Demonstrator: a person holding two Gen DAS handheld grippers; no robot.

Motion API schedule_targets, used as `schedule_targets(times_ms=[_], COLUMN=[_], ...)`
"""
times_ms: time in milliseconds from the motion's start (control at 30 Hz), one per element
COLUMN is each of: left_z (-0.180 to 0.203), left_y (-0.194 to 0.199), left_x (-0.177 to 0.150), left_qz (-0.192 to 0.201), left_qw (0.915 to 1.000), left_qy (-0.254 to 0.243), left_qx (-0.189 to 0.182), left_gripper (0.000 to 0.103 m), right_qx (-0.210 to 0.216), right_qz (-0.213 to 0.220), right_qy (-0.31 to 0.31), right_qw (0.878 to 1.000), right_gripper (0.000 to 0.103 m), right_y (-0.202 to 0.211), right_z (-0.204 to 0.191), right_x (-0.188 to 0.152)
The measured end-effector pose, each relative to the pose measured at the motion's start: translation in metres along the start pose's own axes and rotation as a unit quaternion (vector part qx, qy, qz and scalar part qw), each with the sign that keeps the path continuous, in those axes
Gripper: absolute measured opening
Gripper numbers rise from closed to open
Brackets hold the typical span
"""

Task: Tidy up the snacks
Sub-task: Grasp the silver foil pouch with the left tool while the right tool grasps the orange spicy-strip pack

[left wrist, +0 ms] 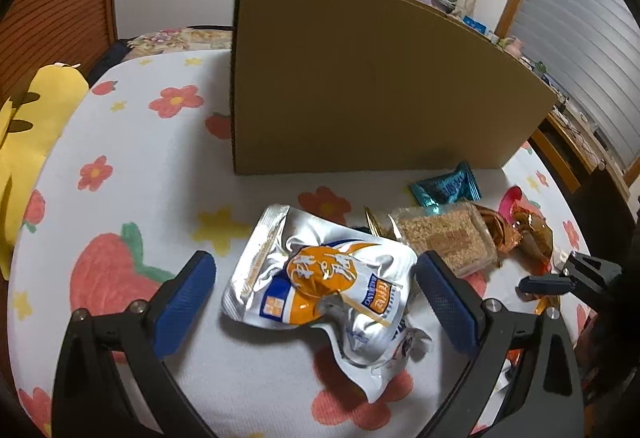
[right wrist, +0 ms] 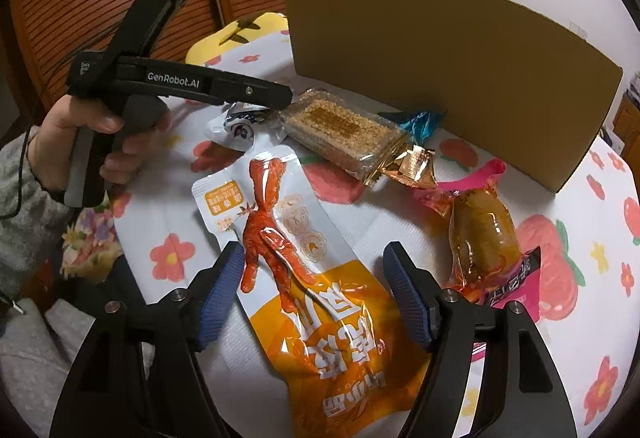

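Left wrist view: left gripper [left wrist: 316, 290] spread wide, empty, straddling a silver-orange packet [left wrist: 320, 290] on the floral tablecloth [left wrist: 132, 173]. Right gripper [right wrist: 314, 294] likewise gapes over the chicken-foot pouch [right wrist: 312, 298], near the cardboard box [right wrist: 440, 69].

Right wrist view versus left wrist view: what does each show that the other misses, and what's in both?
Only the right wrist view shows the orange chicken-foot packet between the open right tool and the hand holding the left tool.

Only the left wrist view shows the whole silver-and-orange pouch between the open left tool.

Both show the cardboard box, sesame bar, teal candy and flowered cloth.
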State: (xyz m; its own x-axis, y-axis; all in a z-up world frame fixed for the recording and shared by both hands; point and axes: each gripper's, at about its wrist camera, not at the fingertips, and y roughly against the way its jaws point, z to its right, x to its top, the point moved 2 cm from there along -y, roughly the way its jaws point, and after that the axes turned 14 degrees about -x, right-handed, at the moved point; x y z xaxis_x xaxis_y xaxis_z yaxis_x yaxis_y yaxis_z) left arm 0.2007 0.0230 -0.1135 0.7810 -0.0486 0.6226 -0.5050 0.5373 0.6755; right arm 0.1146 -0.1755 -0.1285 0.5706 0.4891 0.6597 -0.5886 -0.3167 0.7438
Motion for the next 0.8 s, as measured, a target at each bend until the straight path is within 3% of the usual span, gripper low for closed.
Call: schedule_targets(times_ms=[133, 200, 333, 433, 467, 567, 700, 800], left_z=[0.002, 0.002, 0.001, -0.001, -0.002, -0.007, -0.011, -0.008], left_y=[0.001, 0.002, 0.005, 0.010, 0.013, 0.025, 0.034, 0.037], left_x=[-0.002, -0.004, -0.007, -0.009, -0.009, -0.008, -0.008, -0.009], left_qz=[0.002, 0.005, 0.011, 0.021, 0.027, 0.047, 0.059, 0.058], left_qw=[1.0000, 0.9999, 0.9998, 0.9997, 0.9996, 0.9988, 0.9979, 0.9979], left_qy=[-0.006, -0.006, -0.006, -0.005, -0.002, 0.008, 0.014, 0.010], left_qx=[-0.003, -0.013, -0.014, -0.007, -0.006, -0.013, -0.022, -0.024], left_gripper=[0.100, 0.092, 0.087, 0.079, 0.070, 0.056, 0.047, 0.046], right_qx=[0.004, 0.006, 0.004, 0.003, 0.002, 0.002, -0.003, -0.002], right_qz=[0.000, 0.001, 0.006, 0.008, 0.008, 0.008, 0.009, 0.008], right_qy=[-0.006, -0.009, -0.009, -0.011, -0.011, -0.011, -0.011, -0.011], right_qw=[1.000, 1.000, 1.000, 1.000, 1.000, 1.000, 1.000, 1.000], right_gripper=[0.076, 0.076, 0.076, 0.076, 0.076, 0.076, 0.076, 0.076], right_y=[0.002, 0.000, 0.000, 0.000, 0.000, 0.000, 0.000, -0.001], right_z=[0.002, 0.003, 0.004, 0.004, 0.003, 0.003, 0.003, 0.002], right_x=[-0.001, 0.000, -0.001, -0.001, -0.001, -0.002, -0.002, -0.002])
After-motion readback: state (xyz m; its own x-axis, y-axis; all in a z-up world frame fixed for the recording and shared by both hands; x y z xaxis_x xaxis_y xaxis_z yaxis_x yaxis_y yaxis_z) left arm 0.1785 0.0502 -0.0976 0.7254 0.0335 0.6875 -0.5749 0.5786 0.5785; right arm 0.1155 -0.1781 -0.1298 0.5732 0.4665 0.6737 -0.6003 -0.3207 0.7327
